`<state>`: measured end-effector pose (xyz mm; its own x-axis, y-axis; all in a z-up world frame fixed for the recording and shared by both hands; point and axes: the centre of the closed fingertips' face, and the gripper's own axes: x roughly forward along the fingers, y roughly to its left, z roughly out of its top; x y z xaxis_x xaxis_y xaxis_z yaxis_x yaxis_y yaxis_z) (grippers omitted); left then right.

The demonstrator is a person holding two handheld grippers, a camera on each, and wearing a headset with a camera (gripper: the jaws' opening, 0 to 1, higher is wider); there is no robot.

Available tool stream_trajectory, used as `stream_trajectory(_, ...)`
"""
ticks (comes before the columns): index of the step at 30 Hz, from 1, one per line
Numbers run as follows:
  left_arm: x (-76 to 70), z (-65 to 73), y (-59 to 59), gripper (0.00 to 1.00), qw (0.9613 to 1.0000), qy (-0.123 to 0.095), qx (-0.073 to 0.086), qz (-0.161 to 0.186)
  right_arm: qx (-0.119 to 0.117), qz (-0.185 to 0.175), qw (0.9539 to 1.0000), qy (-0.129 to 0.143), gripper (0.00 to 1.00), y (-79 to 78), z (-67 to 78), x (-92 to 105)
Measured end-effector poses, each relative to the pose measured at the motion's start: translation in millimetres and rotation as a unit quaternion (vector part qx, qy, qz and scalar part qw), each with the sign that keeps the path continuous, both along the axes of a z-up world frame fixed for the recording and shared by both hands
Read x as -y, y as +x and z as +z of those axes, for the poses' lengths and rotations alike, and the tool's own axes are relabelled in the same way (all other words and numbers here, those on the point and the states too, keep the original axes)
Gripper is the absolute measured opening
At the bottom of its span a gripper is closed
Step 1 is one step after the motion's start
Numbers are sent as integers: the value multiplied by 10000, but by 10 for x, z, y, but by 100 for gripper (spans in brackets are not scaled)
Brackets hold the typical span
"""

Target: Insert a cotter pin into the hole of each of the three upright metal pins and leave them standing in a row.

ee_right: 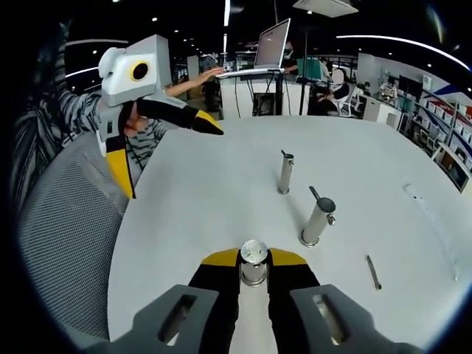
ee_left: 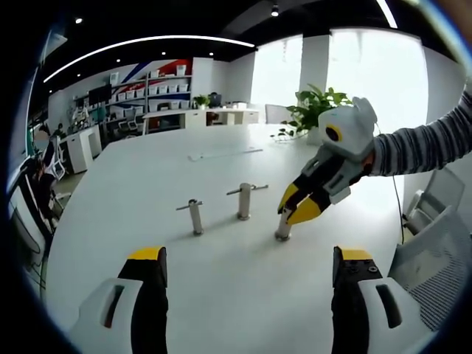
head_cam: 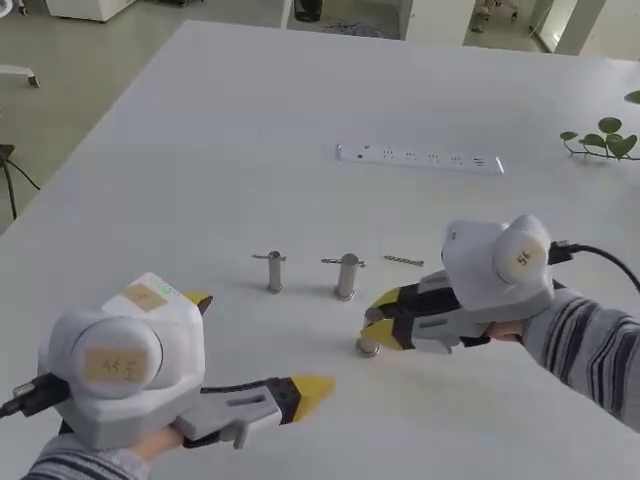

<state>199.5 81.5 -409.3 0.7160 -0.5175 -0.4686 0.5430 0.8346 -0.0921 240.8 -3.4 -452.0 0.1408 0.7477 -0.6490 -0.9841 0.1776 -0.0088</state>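
While the right gripper clamps the bare short steel pin upright, the left gripper hangs released; next: fetch the loose thin metal cotter pin.

It was an open-plan office. A long white worktop carried a power strip. At the upper left of the left gripper view stood display shelves and desks under strip lights, with a potted plant by tall windows at upper right. The right gripper view showed a monitor at the top and a mesh chair at lower left.
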Motion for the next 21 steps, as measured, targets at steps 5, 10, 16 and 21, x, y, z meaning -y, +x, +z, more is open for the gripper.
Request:
stream_trajectory(5, -6, -7, -4, 92, 10000, 7, -2, 7, -8, 50, 10000, 14, 8, -16, 2, -17)
stream_trajectory(10, 4, -32, -16, 92, 10000, 13, -31, 15, 84, 101, 9999, -43, 8, -25, -4, -11)
stream_trajectory(16, 40, -37, -31, 92, 10000, 23, -52, -18, 98, 158, 9997, -167, 9, -42, -7, -10)
stream_trajectory(21, 30, -26, -35, 92, 10000, 46, -31, -3, 89, 126, 9998, -145, 9, -43, -6, -5)
